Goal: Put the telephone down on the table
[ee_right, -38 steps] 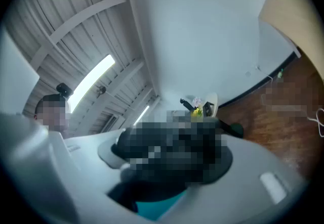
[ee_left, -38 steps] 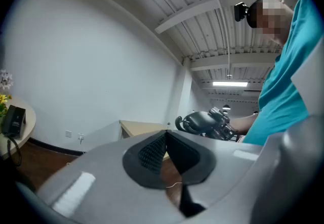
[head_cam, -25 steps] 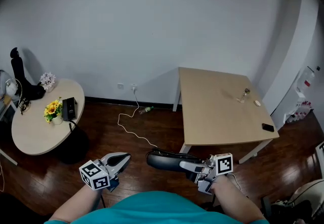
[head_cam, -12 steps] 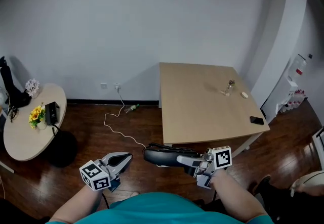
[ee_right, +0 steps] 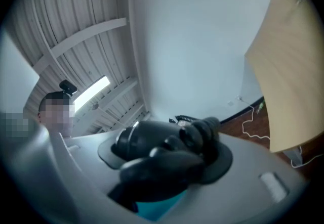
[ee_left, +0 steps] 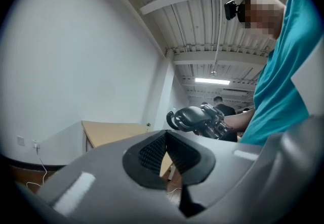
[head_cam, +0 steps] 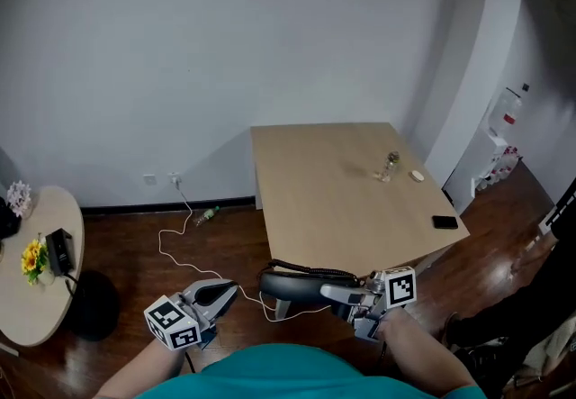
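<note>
A black telephone handset (head_cam: 292,283) with a coiled cord lies level between the jaws of my right gripper (head_cam: 340,294), which is shut on it. It fills the right gripper view as a dark rounded handset (ee_right: 162,147) held across the pads. The square wooden table (head_cam: 333,190) stands just beyond the handset, whose tip is close to the near edge. My left gripper (head_cam: 225,291) hangs to the left over the floor with its jaws together and nothing in them. The left gripper view shows the handset (ee_left: 195,117) and the table (ee_left: 109,132) ahead.
On the table stand a small glass item (head_cam: 389,163), a white object (head_cam: 417,176) and a black mobile (head_cam: 445,222) near the right edge. A round table (head_cam: 27,298) with yellow flowers (head_cam: 34,258) is far left. A white cable (head_cam: 175,249) runs across the dark wooden floor.
The view has swung right and closer: the square table now lies straight ahead of both grippers and the round table has slid to the left edge. The handset stays gripped.
</note>
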Motion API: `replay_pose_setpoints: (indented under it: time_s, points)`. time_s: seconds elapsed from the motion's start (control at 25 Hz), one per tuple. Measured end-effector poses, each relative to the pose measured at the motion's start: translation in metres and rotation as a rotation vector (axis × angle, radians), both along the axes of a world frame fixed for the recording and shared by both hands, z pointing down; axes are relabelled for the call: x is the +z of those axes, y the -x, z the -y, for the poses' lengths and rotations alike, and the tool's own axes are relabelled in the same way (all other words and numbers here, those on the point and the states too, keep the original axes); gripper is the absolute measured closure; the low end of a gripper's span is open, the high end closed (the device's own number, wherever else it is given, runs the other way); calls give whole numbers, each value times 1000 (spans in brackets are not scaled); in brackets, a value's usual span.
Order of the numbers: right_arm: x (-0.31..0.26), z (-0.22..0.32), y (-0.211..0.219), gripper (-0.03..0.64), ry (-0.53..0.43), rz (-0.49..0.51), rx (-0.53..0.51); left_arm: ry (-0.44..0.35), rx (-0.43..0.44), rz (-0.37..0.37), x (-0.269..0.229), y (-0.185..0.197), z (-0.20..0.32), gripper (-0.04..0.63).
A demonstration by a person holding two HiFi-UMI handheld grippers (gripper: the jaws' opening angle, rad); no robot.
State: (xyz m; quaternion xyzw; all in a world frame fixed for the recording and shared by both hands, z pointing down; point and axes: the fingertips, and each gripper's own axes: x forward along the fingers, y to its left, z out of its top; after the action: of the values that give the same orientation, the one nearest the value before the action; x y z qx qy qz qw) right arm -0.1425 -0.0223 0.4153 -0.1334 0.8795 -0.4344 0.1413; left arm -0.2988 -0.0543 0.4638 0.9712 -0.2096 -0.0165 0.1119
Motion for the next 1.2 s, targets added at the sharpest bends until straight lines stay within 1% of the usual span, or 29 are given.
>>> replay_pose_setpoints:
  time_s: [0.08, 0.2, 0.32, 0.44, 0.6, 0.8, 0.92, 1.08, 1.2]
  points:
    - [-1, 21, -7, 331, 1, -2, 28, -4, 38, 3, 0, -8, 27, 591]
    - [4, 51, -25, 331, 1, -21, 75, -6, 85, 28, 2, -26, 60, 591]
    - [9, 68, -41, 331, 20, -18, 87, 0, 108, 31, 1, -46, 80, 591]
    - [13, 80, -61, 331, 37, -6, 77, -1, 112, 31, 1, -70, 91, 591]
    - [18, 96, -112, 331, 39, -5, 39, -5, 74, 27, 1, -117, 104, 591]
    - [18, 115, -185, 331, 43, -41, -46, 11, -23, -6, -1, -185, 113, 591]
    - [13, 129, -221, 331, 42, -42, -85, 15, -62, -20, -3, -223, 117, 591]
    - [15, 147, -258, 331, 47, -61, -93, 22, -78, -18, -4, -255, 123, 591]
    - [11, 162, -270, 331, 42, -38, -93, 14, -67, -5, 1, -269, 133, 591]
